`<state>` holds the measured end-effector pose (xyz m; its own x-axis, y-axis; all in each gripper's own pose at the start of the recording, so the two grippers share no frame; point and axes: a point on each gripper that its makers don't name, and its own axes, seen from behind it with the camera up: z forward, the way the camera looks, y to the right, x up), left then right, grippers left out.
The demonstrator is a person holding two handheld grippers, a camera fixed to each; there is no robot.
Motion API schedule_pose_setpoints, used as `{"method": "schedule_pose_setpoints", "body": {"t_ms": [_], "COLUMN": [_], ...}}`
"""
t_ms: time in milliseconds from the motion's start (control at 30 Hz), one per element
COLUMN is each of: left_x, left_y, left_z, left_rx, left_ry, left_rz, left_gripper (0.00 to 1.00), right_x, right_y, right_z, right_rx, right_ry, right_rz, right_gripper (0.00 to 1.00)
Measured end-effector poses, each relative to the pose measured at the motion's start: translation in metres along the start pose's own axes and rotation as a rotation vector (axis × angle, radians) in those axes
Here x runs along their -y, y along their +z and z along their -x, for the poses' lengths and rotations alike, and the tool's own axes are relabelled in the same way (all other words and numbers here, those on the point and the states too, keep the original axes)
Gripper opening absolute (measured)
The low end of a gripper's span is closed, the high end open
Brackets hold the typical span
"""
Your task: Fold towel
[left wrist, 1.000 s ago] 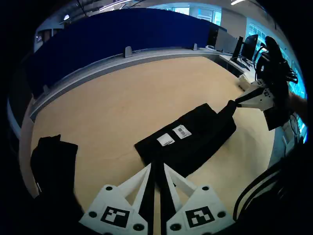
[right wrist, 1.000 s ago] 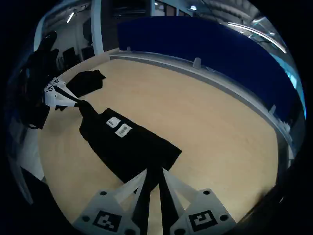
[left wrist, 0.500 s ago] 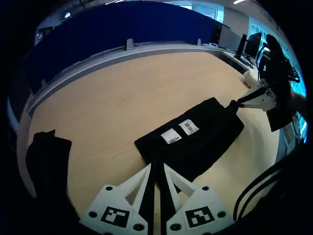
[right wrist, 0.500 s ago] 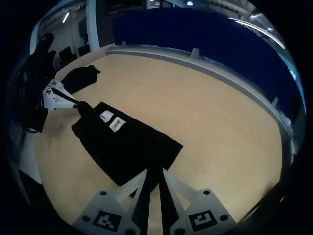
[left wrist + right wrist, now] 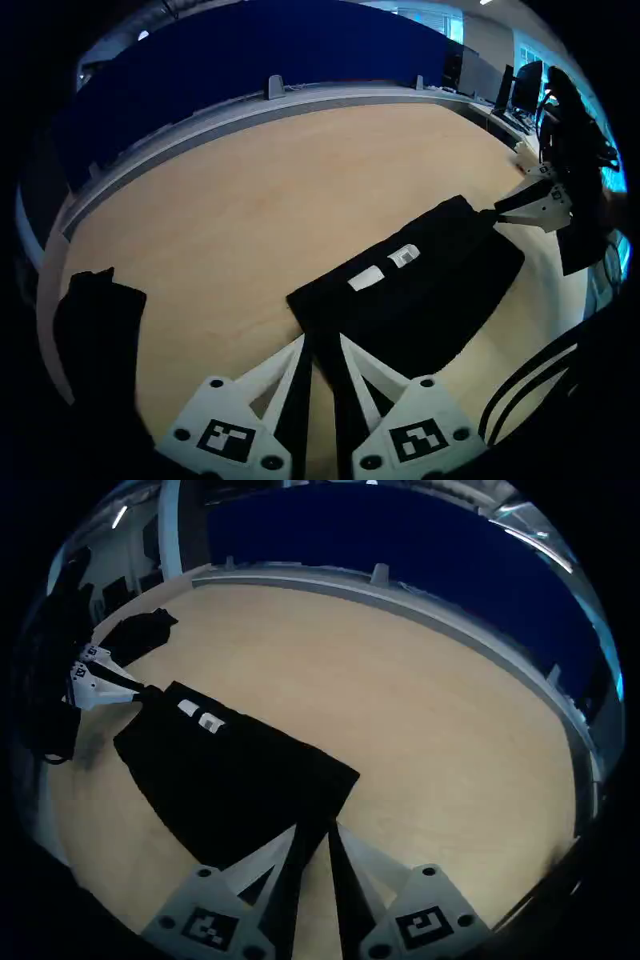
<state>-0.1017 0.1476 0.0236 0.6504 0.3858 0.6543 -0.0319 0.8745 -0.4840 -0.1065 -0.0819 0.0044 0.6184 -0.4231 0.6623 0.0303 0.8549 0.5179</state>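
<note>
1. While the black towel [image 5: 416, 280] lies stretched out long across the pale wooden tabletop [image 5: 240, 200], the left gripper [image 5: 324, 346], at the bottom of the left gripper view, has its two white fingers drawn together on the towel's near corner, with dark cloth pinched between them.
2. At the right edge of the same view, farther off, the right gripper [image 5: 498, 214] is clamped on the opposite end of the towel.
3. Right gripper view: the right gripper [image 5: 314, 832] is closed on the near corner of the towel [image 5: 216, 776], and the left gripper [image 5: 132, 692] grips the far end at the left.
4. Two white labels [image 5: 366, 279] sit side by side on the towel's upper face, beside its long edge.
5. A second dark cloth [image 5: 96, 328] lies on the tabletop, well apart from the towel; in the right gripper view it sits beyond the left gripper [image 5: 140, 634].
6. A blue partition [image 5: 240, 64] runs along the far edge of the tabletop.
</note>
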Motion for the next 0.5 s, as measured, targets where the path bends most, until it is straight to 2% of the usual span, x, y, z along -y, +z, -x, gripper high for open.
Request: {"method": "schedule_pose_setpoints", "body": {"t_ms": [233,300,367,500], "left_x": [0.009,0.011,0.014,0.022], "left_y": [0.002,0.003,0.003,0.003], "left_z": [-0.002,-0.001,-0.002,-0.005], "left_rx": [0.000,0.003,0.003,-0.006], "left_ry": [0.016,0.011,0.005,0.000], "left_rz": [-0.034,-0.039,-0.048,-0.070], "left_gripper": [0.31,0.39,0.41,0.64], "right_x": [-0.004,-0.007,-0.009,-0.015], "right_y": [0.007,0.009,0.009,0.009], "right_z": [-0.002,-0.003,-0.005,-0.012], "right_rx": [-0.005,-0.007,-0.010,-0.024], "right_ry": [0.009,0.013,0.019,0.030], "right_rz": [0.022,0.031,0.038,0.059], "right_gripper": [0.33,0.40,0.48,0.67]}}
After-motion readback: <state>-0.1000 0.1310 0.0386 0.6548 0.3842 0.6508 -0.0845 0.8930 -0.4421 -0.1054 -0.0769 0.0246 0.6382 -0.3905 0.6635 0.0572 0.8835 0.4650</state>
